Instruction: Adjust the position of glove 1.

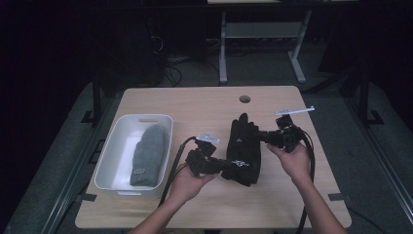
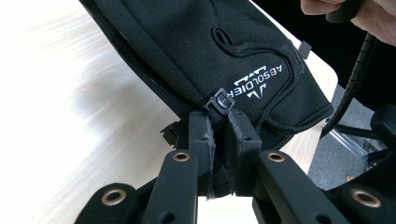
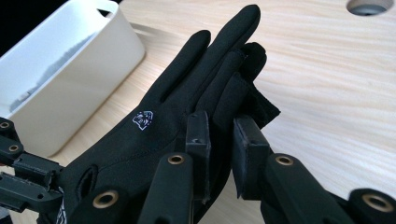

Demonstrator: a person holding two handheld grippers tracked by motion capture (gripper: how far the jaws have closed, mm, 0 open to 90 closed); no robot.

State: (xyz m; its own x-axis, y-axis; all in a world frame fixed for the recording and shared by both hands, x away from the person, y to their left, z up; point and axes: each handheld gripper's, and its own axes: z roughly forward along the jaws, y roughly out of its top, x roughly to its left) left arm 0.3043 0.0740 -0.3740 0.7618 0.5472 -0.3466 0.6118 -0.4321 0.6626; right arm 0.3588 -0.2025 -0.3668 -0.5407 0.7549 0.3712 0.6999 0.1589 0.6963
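Two grippers, left (image 1: pixel 221 165) and right (image 1: pixel 263 136), each with jaws clamped on one black glove (image 1: pixel 243 151); one bin (image 1: pixel 109 161) holds one grey hat (image 1: pixel 148 153).

Dim high view: light falls from above on the pale wooden table (image 1: pixel 204 105) while the floor and room beyond sink into near black. The black glove (image 1: pixel 245 148) loses nearly all surface detail there. The left gripper view is blown out at its left, the tabletop (image 2: pixel 56 107) washed almost white and streaked with blur. The right gripper view is brighter and sharper, the white bin (image 3: pixel 70 70) soft at its far end
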